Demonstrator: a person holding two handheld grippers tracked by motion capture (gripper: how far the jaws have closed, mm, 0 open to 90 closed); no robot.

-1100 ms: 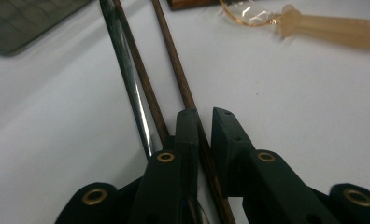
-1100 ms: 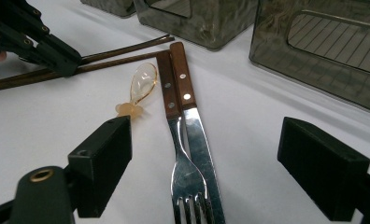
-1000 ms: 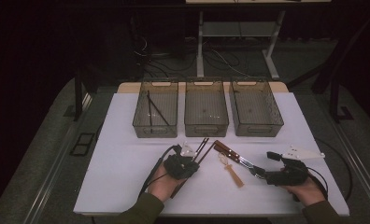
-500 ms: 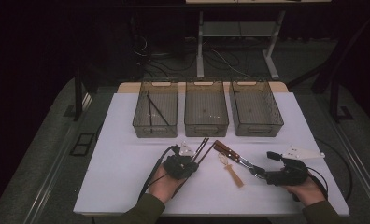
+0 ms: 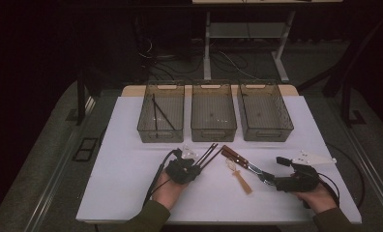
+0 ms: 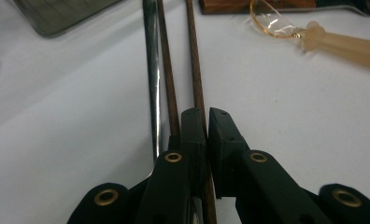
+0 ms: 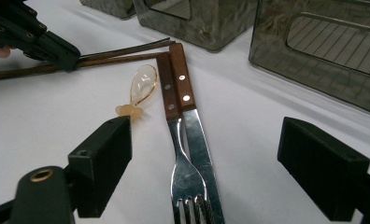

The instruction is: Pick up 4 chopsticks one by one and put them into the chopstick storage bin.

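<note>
Left tongs (image 6: 206, 135) pinch one brown chopstick (image 6: 195, 70); its twin lies beside.

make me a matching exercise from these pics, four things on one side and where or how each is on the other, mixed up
Things:
1. thin dark brown wooden chopstick
2. wood-handled steel fork
3. clear amber plastic spoon
4. left smoky transparent plastic bin

Places or states:
A. lies on the white table between the open right gripper's jaws
B. holds two thin dark sticks
C. pinched in the shut left gripper
D. lies loose on the table, bowl near the wooden handles

Pairs: 1-C, 2-A, 3-D, 4-B
</note>
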